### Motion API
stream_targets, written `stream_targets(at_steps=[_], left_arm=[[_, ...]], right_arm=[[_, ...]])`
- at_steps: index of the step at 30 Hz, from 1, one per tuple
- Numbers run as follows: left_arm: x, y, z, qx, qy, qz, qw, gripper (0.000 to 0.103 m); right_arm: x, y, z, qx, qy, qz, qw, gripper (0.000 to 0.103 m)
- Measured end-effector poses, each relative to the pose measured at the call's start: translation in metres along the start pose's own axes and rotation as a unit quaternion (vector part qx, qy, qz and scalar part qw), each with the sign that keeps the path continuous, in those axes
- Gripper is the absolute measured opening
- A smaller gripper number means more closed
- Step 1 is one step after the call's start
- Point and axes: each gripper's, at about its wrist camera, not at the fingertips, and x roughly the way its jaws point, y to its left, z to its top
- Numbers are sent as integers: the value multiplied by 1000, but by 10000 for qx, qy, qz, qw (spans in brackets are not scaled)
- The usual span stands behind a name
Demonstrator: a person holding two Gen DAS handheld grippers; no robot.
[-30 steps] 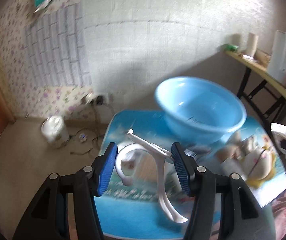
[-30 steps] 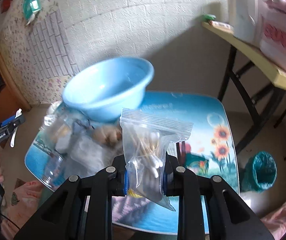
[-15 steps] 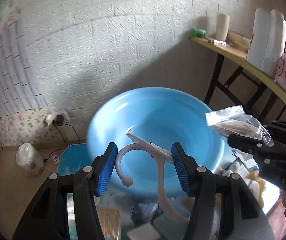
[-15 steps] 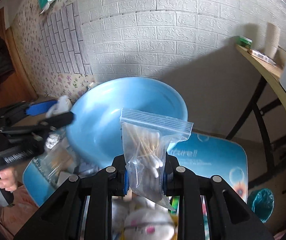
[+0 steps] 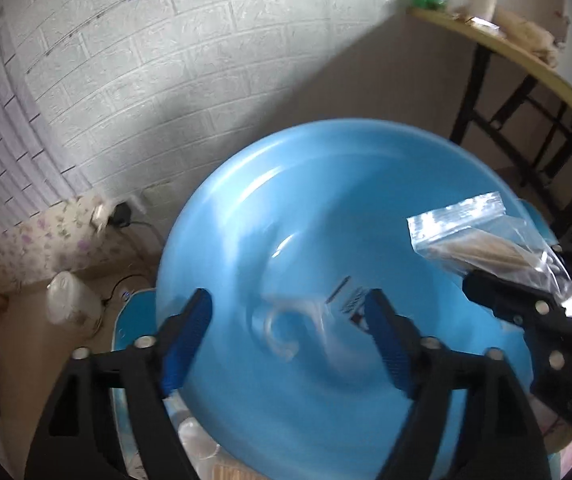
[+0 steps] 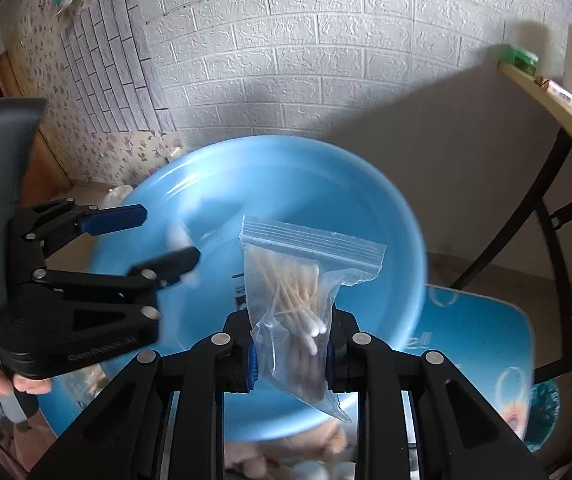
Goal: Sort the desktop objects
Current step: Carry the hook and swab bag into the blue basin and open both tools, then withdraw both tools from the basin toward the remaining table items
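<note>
The left gripper (image 5: 288, 340) hangs over the blue basin (image 5: 326, 208), its jaws wide and just opened further, nothing pressed between the blue pads (image 5: 187, 340); below them, inside the basin, a white hook (image 5: 281, 328) shows only as a blur, clear of both pads, and whether it rests on the basin floor cannot be told; a small printed label (image 5: 356, 304) sits on the basin floor beside it. The right gripper (image 6: 290, 354) has its jaws narrow, clamped on the lower part of a clear zip bag (image 6: 298, 280) of cotton swabs (image 6: 298, 300); the bag stands upright above the jaws, its sealed strip uppermost, held over the near side of the basin (image 6: 326, 184). In the left view the same bag (image 5: 474, 236) juts in from the right over the basin rim. In the right view the left gripper (image 6: 157, 236) reaches in from the left over the basin's far side, a hand (image 6: 1, 380) at its grip. The basin stands on a bench (image 6: 482, 332) with a blue picture top; soft pale things (image 6: 302, 460) lie near the basin, under the right gripper; behind is a white brick wall (image 6: 326, 40), and to the right a shelf (image 6: 546, 96) on black legs.
</note>
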Motion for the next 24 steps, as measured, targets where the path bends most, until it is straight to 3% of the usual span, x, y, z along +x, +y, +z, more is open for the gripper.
stream_targets(at_steps=[4, 8, 9, 13, 15, 17, 19, 24], left_arm=[[4, 1, -9, 215, -47, 14, 9998, 83], [-5, 0, -10, 142, -332, 96, 9993, 87], [-8, 0, -11, 94, -433, 62, 9990, 90], [-31, 1, -15, -174, -890, 215, 9957, 95], [-51, 0, -17, -311, -1200, 238, 9920, 98], [-70, -4, -21, -440, -1354, 277, 9894, 103], [-82, -10, -27, -541, -1365, 423, 9883, 103], [-98, -16, -60, -675, -1230, 450, 9891, 103]], right_arm=[[15, 6, -1, -48, 135, 145, 9998, 25], [12, 10, -8, -286, 134, 38, 9995, 53], [7, 9, -8, -320, 76, -35, 9995, 54], [-25, 9, -18, -368, -734, -339, 9961, 59], [-45, 6, -27, -189, -1198, -437, 9917, 67], [-65, 3, -41, 96, -1496, -654, 9865, 82], [-70, 5, -42, 241, -1381, -804, 9868, 90], [-94, 15, -64, 186, -1291, -911, 9873, 91]])
